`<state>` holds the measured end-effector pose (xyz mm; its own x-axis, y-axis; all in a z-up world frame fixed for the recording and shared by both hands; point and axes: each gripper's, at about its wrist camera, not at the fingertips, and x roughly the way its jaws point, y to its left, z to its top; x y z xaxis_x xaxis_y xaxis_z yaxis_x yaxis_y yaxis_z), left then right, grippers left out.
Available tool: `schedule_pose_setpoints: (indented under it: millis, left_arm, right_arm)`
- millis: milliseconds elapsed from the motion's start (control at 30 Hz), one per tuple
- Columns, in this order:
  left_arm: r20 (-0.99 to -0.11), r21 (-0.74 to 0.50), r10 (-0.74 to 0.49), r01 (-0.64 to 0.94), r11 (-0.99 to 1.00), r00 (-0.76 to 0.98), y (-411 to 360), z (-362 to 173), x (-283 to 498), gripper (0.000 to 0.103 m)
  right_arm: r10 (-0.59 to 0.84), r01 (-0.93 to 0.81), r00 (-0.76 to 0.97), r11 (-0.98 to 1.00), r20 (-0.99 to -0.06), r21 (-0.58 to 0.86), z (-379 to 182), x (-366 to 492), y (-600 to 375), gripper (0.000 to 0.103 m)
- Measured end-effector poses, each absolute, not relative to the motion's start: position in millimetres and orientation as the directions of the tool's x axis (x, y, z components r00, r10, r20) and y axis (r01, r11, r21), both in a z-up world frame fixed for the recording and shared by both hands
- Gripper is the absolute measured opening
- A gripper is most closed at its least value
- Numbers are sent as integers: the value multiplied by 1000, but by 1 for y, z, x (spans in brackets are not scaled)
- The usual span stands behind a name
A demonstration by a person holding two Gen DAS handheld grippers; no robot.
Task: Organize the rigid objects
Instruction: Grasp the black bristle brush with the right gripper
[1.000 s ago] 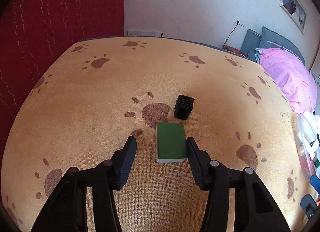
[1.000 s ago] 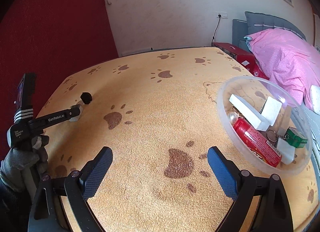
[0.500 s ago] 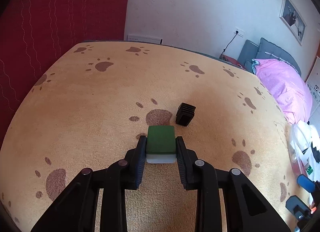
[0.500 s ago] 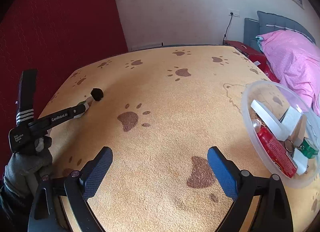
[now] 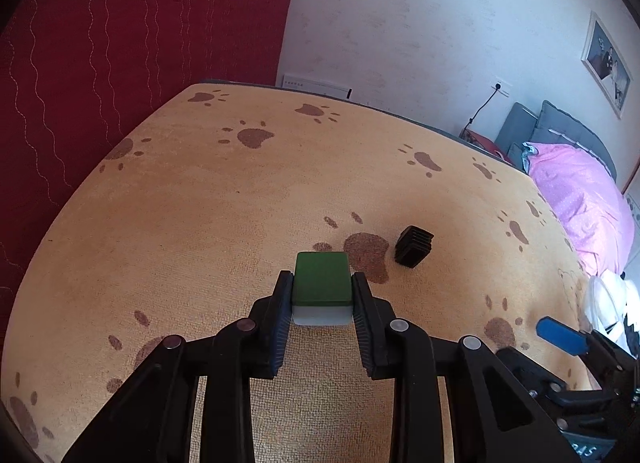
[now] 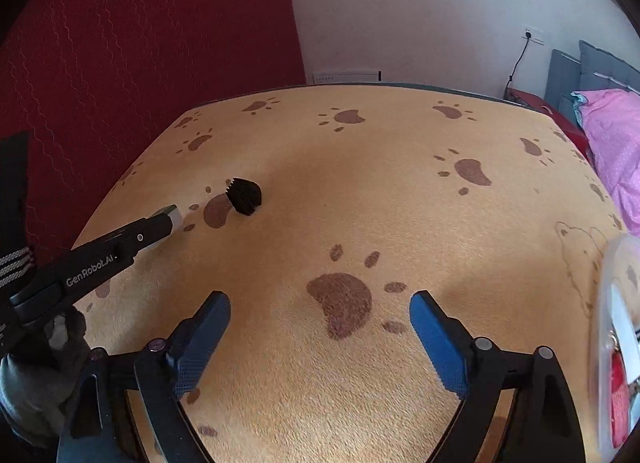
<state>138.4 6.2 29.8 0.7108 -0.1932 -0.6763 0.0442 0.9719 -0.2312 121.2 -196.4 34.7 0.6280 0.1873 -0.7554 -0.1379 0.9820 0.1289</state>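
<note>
Two loose things show on the orange paw-print cloth: one green-topped, white-based tile and one black ribbed plastic cap. The tile sits in the near middle of the left wrist view; the cap lies on the cloth just to its right and a little farther off, apart from it.

One clear plastic bowl shows only as a rim at the right edge of the right wrist view. Inside it a red item and something white can be made out, but too little shows to name or count them.

The left gripper points down at the cloth with its jaws drawn narrow, both pads pressing the sides of the tile. Whether the tile has left the cloth cannot be told. In the right wrist view the same gripper reaches in from the left, held by a grey-gloved hand, with the white edge of the tile at its tip and the cap just beyond.

The right gripper hangs over bare cloth in the near middle, angled down. Its blue-padded jaws have just been closing a little yet stand wide, with nothing between them. One of its blue pads also shows at the right of the left wrist view.
</note>
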Motion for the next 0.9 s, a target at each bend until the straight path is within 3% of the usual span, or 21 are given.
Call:
schedule_pose_setpoints:
  millis: [267,633,900]
  left_arm:
    - [-691,-240,-179,11,971,700,12,24,141,29]
    - [-694,-244,-171,-5,970,699,14,23,142,29]
    - [-696,-241,-171,-3,970,697,13,22,142,29]
  right_arm:
    - [265,-161,566,964,-781,210,25,160,-171,66]
    - [274,-193,581,961,-766,197,34,193,-143,64]
    - [267,-197,559,962,-785,187,27,210,-135,34]
